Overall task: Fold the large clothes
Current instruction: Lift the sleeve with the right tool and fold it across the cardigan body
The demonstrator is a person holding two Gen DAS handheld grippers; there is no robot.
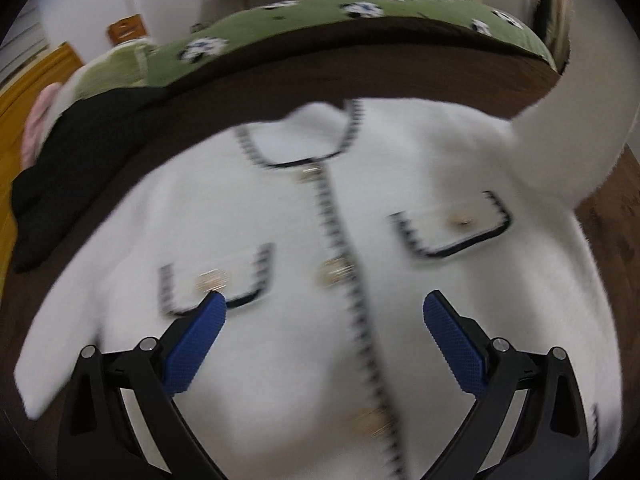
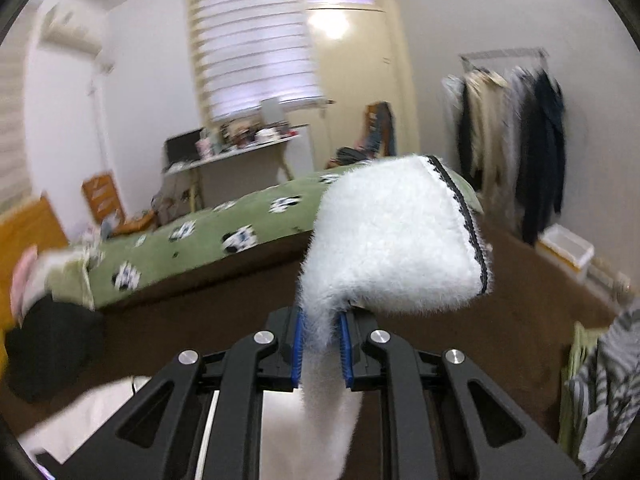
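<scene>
A white fluffy jacket (image 1: 304, 224) with black-and-white trim, gold buttons and two chest pockets lies front-up on a dark brown surface (image 1: 400, 68). My left gripper (image 1: 320, 312) is open and empty, hovering over the jacket's lower front, its blue pads either side of the button line. The jacket's right sleeve (image 1: 560, 152) is lifted off the surface. My right gripper (image 2: 322, 340) is shut on that sleeve (image 2: 392, 240) near its trimmed cuff and holds it up in the air.
A green blanket (image 1: 360, 16) with panda prints lies behind the jacket. A black garment (image 1: 80, 140) lies to the left. A clothes rack (image 2: 516, 136) stands at the right, striped fabric (image 2: 608, 380) near it, a cluttered desk (image 2: 228, 148) behind.
</scene>
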